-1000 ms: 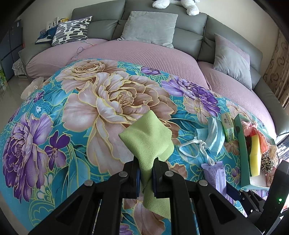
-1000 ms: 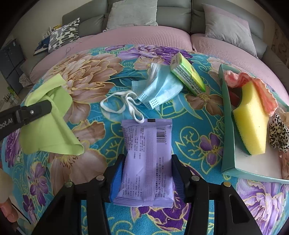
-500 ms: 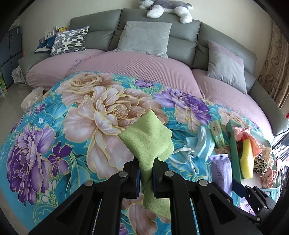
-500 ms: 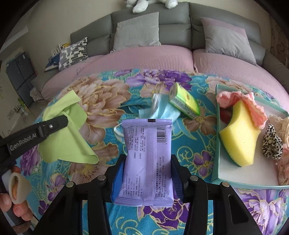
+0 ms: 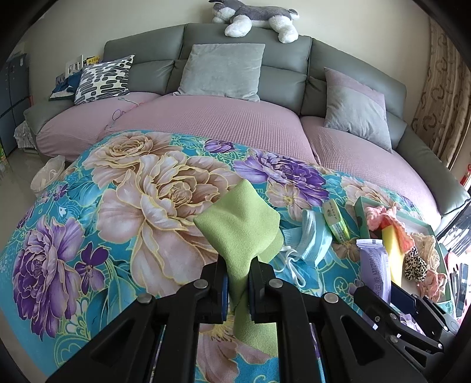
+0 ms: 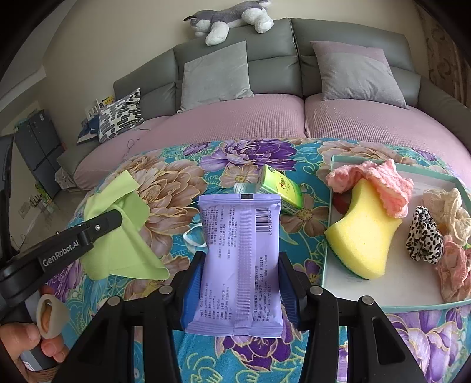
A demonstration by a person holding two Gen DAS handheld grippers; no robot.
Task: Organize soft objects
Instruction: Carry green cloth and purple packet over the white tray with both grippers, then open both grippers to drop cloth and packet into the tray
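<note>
My left gripper (image 5: 238,290) is shut on a lime-green cloth (image 5: 238,227), which hangs above the flowered table cover; the cloth (image 6: 117,235) also shows at the left of the right wrist view under that gripper's finger. My right gripper (image 6: 240,282) is shut on a purple wet-wipes pack (image 6: 240,259), held clear of the table. The pack (image 5: 374,268) appears at the right of the left wrist view. A teal-rimmed tray (image 6: 391,306) on the right holds a yellow sponge (image 6: 362,235), pink knit cloth (image 6: 379,179), a leopard scrunchie (image 6: 424,235) and lace pieces.
On the table lie blue face masks (image 5: 312,241) and a green tissue packet (image 6: 279,188). Behind the table runs a grey sofa (image 5: 235,79) with pink seat covers, cushions and a plush dog (image 5: 256,17). A person's hand (image 6: 26,341) holds the left gripper's handle.
Both grippers have risen with their loads: the table has dropped lower in both views and the sofa back and plush dog have come into sight. Both grips are unchanged.
</note>
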